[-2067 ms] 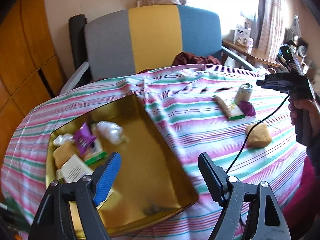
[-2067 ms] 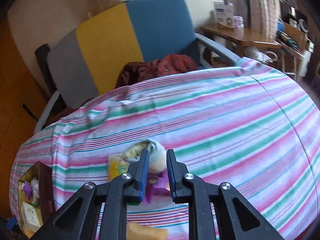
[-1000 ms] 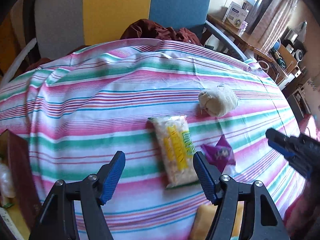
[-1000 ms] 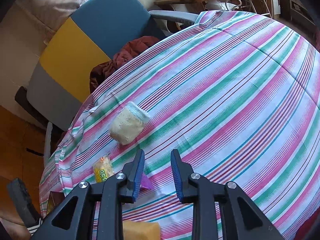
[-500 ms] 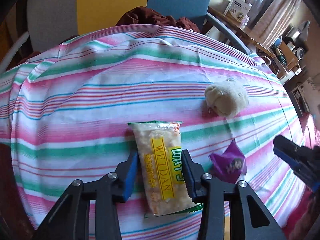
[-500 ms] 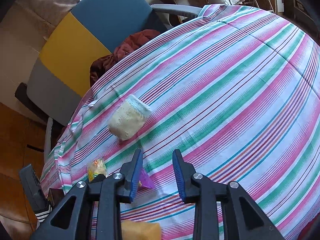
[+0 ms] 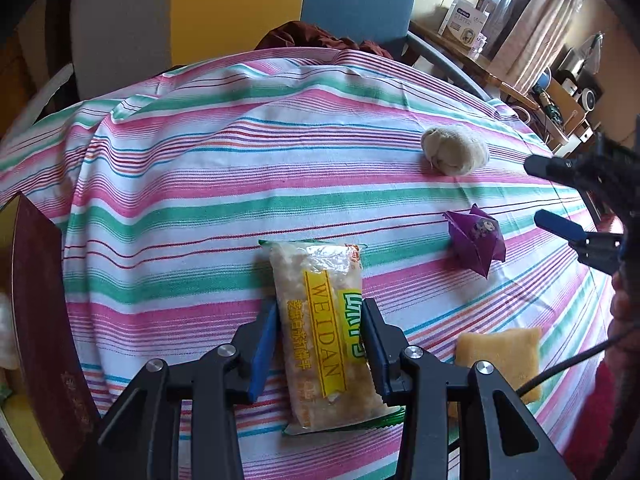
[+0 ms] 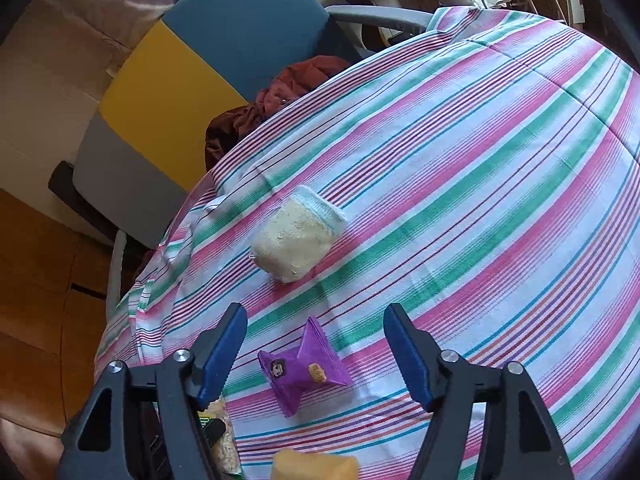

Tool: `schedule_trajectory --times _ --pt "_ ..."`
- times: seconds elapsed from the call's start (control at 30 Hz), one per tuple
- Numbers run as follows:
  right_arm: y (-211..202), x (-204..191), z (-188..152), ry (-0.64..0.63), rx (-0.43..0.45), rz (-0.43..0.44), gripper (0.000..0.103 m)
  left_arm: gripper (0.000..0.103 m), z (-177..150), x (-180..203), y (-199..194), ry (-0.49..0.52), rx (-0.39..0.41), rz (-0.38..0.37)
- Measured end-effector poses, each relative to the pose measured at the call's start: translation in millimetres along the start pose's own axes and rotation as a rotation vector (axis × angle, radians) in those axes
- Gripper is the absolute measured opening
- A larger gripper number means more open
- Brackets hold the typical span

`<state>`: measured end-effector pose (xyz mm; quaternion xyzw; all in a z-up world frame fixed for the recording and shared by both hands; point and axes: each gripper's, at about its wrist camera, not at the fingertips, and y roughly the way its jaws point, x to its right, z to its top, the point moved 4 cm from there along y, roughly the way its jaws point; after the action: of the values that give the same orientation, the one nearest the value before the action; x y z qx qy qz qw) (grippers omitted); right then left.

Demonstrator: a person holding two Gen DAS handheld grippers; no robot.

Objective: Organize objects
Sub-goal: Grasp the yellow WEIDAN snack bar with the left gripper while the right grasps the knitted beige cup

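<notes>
My left gripper (image 7: 318,312) is shut on a clear snack packet with a yellow label (image 7: 320,320), which lies lengthwise on the striped tablecloth (image 7: 200,184); both blue pads press its sides. To its right lies a purple packet (image 7: 474,240), and beyond that a cream pouch (image 7: 454,150). The jaws of my right gripper (image 8: 316,314) are opening; the purple packet (image 8: 304,368) sits between them, untouched. The cream pouch (image 8: 296,236) lies further ahead. In the left wrist view the right gripper (image 7: 538,194) shows at the right edge.
A yellow wrapped cake (image 7: 500,356) lies near the table's front right. The dark red wall of a box (image 7: 40,300) stands at the left edge. A grey, yellow and blue chair (image 7: 240,12) holding dark red cloth (image 8: 280,96) stands behind the table.
The left gripper came forward over the snack packet and shut on it. The right gripper's jaws, nearly shut before, have spread wide around the purple packet.
</notes>
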<state>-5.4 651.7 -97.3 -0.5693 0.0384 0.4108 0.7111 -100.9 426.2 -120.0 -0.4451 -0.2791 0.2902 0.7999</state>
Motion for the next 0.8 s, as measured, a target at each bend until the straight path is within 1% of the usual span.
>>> schedule_trajectory --times 0.07,0.17,0.23,0.4,0.47,0.5,0.53,0.57,0.67,0.8 --pt "9 -1 7 0.019 -0.013 0.004 0.084 0.042 -1 -2 0 -0.006 0.001 -0.011" --pt "25 4 17 0.121 -0.042 0.043 0.085 0.041 -1 -2 0 -0.007 0.006 -0.023" --pt "35 4 25 0.169 -0.039 0.049 0.085 0.041 -2 -2 0 -0.014 0.011 -0.030" --pt "64 0 35 0.204 -0.069 0.003 0.085 0.041 -3 -3 0 -0.018 0.022 -0.037" --pt "74 -3 37 0.189 -0.070 -0.025 0.085 0.042 -4 -4 0 -0.019 0.028 -0.039" --pt "75 -9 38 0.137 -0.060 -0.058 0.083 0.042 -4 -4 0 -0.020 0.030 -0.040" --pt "77 -14 39 0.080 -0.059 -0.092 0.070 0.042 -4 -4 0 -0.022 0.032 -0.042" --pt "77 -19 39 0.045 -0.061 -0.098 0.062 0.042 -3 -4 0 -0.023 0.032 -0.043" --pt "69 -20 36 0.012 -0.056 -0.108 0.057 0.041 -4 -5 0 -0.021 0.032 -0.047" --pt "40 -20 26 -0.068 -0.029 -0.127 0.056 0.041 -3 -5 0 -0.013 0.026 -0.046"
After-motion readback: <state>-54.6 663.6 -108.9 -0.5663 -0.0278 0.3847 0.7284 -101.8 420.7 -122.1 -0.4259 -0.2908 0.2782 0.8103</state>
